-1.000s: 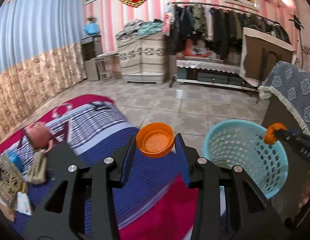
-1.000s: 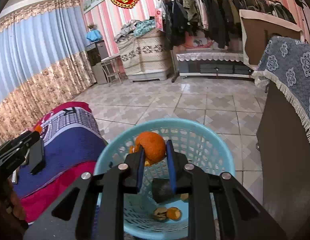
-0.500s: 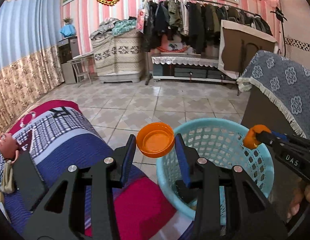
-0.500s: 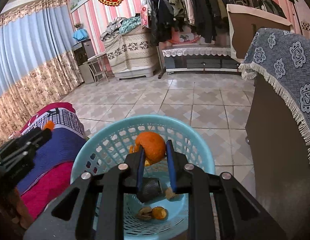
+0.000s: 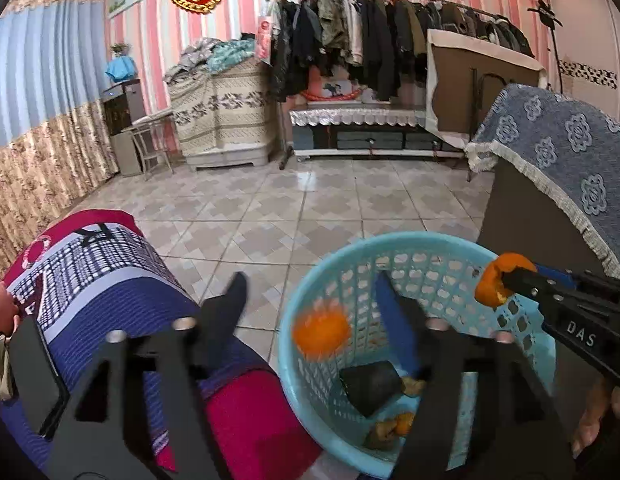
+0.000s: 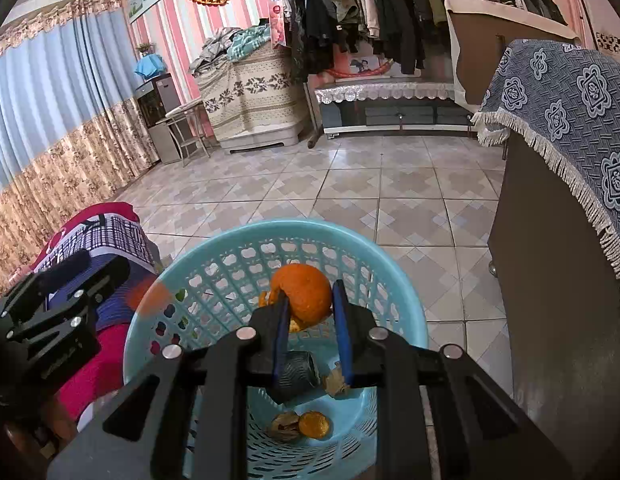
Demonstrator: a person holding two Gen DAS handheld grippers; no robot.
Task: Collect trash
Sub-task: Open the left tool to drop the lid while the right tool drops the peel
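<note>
Left hand-held gripper point(image 5: 310, 304) jaws just opening, released; blurred orange cap point(image 5: 321, 333) loose between them, over blue basket point(image 5: 438, 240). Right hand-held gripper point(image 6: 310, 312) clenched on orange peel point(image 6: 303, 292) above same basket.

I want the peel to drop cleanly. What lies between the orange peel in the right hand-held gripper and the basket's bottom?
In the right wrist view, only air lies between the orange peel and the blue basket floor, where a dark wrapper and scraps rest.
</note>
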